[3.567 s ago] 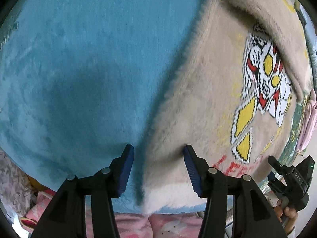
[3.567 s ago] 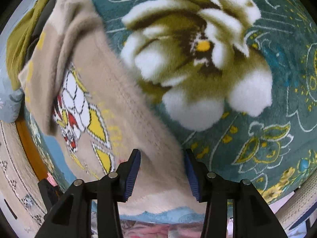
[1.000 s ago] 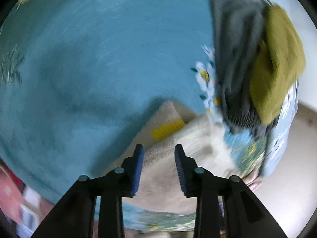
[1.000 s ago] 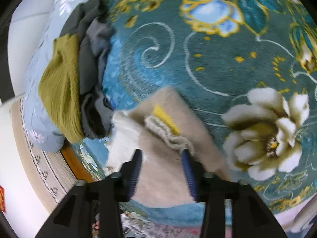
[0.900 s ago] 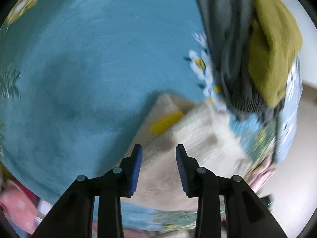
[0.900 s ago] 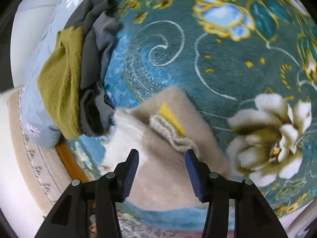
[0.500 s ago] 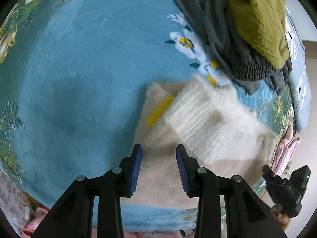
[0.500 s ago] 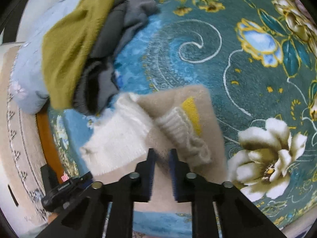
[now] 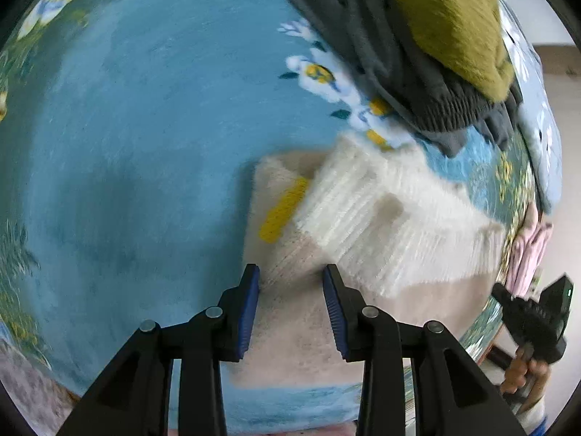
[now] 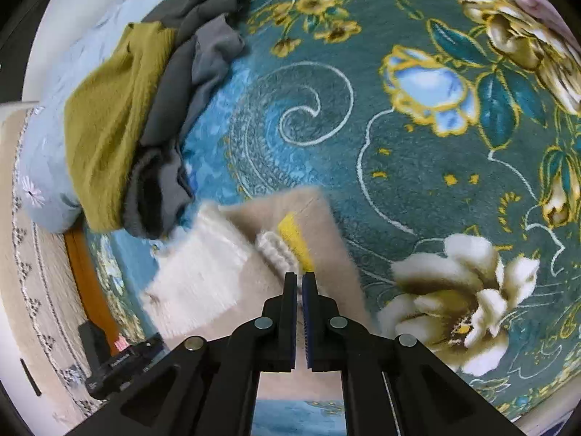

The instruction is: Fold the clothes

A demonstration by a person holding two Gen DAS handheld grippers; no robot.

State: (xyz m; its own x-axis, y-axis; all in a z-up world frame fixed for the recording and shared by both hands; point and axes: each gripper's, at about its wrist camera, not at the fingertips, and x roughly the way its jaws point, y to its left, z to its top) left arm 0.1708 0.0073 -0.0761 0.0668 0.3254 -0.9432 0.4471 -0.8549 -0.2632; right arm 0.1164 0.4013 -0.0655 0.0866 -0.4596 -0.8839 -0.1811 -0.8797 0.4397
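A beige fluffy sweater (image 9: pixel 308 319) with a white ribbed hem (image 9: pixel 381 225) and a yellow patch lies folded on the blue flowered blanket (image 9: pixel 127 145). My left gripper (image 9: pixel 290 276) is open, its jaws apart just above the sweater's near part. In the right wrist view the same sweater (image 10: pixel 232 276) lies below my right gripper (image 10: pixel 298 279), whose jaws are closed together with nothing between them, just above the white cuff (image 10: pixel 276 250).
A pile of grey clothes (image 10: pixel 189 83) and an olive garment (image 10: pixel 109 120) lies beyond the sweater on a pale blue pillow (image 10: pixel 40 167). Pink clothes (image 9: pixel 526 250) hang at the blanket's right edge. The right gripper's body (image 9: pixel 533 316) shows at the lower right in the left wrist view.
The sweater went from spread out to folded. Both grippers let go of it and drew back. The right gripper's jaws closed; the left stayed open.
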